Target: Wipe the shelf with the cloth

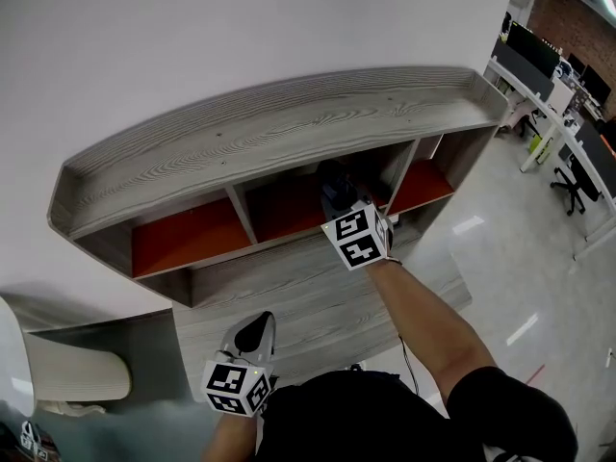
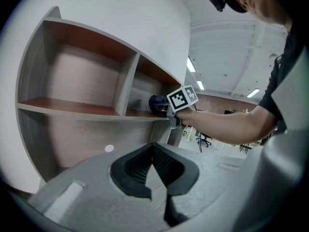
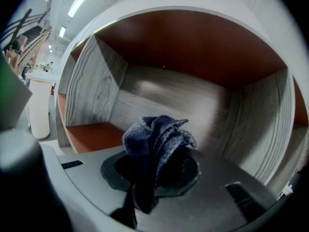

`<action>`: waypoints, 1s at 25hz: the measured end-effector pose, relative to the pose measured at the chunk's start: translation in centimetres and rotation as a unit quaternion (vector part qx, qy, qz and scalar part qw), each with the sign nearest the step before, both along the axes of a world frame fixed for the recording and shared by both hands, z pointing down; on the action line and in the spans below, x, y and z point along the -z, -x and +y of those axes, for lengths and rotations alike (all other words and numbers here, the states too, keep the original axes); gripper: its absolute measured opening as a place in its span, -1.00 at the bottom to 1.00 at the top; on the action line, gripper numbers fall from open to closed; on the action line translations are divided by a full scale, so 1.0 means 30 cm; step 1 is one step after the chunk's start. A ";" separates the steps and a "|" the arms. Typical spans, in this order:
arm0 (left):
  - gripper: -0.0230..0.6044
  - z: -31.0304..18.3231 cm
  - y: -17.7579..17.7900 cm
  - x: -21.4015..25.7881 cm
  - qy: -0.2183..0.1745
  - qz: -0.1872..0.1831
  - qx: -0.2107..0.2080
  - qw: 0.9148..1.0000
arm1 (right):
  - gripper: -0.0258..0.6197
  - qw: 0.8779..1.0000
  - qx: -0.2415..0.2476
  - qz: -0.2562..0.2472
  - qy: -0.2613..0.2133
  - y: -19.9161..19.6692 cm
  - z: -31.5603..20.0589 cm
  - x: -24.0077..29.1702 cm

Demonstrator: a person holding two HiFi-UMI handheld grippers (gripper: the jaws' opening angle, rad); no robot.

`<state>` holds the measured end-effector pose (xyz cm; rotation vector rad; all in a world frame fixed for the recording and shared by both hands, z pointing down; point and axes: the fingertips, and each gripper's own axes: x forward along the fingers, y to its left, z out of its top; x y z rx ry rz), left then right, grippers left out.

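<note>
**A:** Where is the cloth [image 3: 155, 144] at this point?

**B:** It is bunched in the right claw [image 3: 153, 175], whose jaws are pinched tight on it; the wad sits at the centre of the right gripper view, inside the middle compartment [image 1: 281, 208] of the shelf [image 1: 289, 123]; whether it touches any panel I cannot tell.

**A:** And the left claw [image 2: 152, 151]?

**B:** It is at the lower left of the head view, tips together with nothing between them; it hangs well apart from the shelf.

**A:** How would you wipe well from here?

**B:** I judge the cloth wants pressing down on the orange floor panel [image 3: 91, 135]; then long, overlapping strokes from the back wall [image 3: 164, 95] toward the front edge; the wad stands proud of the jaws, so lead with fabric and keep the hard claw off the board; the corners by the dividers probably need a slower pass.

**A:** What are the materials like?

**B:** The cloth is dark blue and nubbly like terry, folded in soft ridges; the shelf has grey wood-grain sides and top, matt and flat, with red-orange panels inside; the compartment is a plain box with square corners; I would guess a slick laminate that the cloth glides over easily.
</note>
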<state>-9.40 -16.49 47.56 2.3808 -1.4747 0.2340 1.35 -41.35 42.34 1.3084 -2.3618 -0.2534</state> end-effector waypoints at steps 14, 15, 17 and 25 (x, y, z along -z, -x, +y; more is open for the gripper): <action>-0.90 -0.022 -0.024 0.005 0.000 -0.005 -0.010 1.000 | -0.68 0.998 -0.047 -0.028 0.008 -0.156 -0.061 0.001; -0.90 -0.024 -0.023 0.006 0.000 -0.005 -0.010 1.000 | -0.68 0.998 -0.050 -0.036 0.010 -0.162 -0.066 0.005; -0.90 -0.025 -0.025 0.007 0.000 -0.005 -0.011 1.000 | -0.68 0.996 -0.057 -0.064 0.014 -0.172 -0.075 0.020; -0.90 -0.027 -0.022 0.001 0.003 -0.007 -0.012 1.000 | -0.68 0.927 -0.049 -0.360 0.091 -0.189 -0.049 0.107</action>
